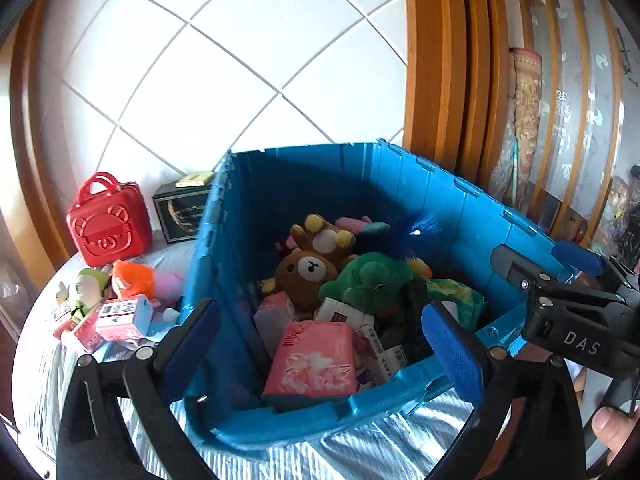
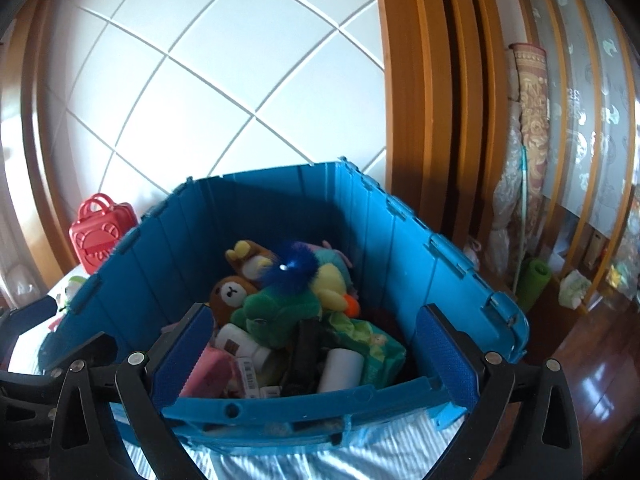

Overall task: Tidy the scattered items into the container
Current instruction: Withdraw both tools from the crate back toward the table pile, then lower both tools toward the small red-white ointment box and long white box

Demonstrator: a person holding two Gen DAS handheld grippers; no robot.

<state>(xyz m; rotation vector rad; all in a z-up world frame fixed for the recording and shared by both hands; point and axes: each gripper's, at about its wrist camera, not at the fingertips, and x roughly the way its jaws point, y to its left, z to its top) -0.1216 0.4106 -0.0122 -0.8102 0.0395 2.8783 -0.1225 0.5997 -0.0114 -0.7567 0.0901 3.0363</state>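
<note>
White diagonal wall tiles (image 1: 224, 92) back the blue plastic crate (image 1: 224, 280) of toys; only the left view shows pink cartons (image 1: 120, 316) scattered left, the right gripper (image 1: 548, 276) marked "DAS"; left gripper (image 1: 320, 344) and right both gape, released.

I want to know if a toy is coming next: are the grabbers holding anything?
No. The left gripper and the right gripper are both open and empty above the blue bin.

L claw (image 1: 324, 344) & R claw (image 2: 316, 346) both agape, nothing gripped.
</note>
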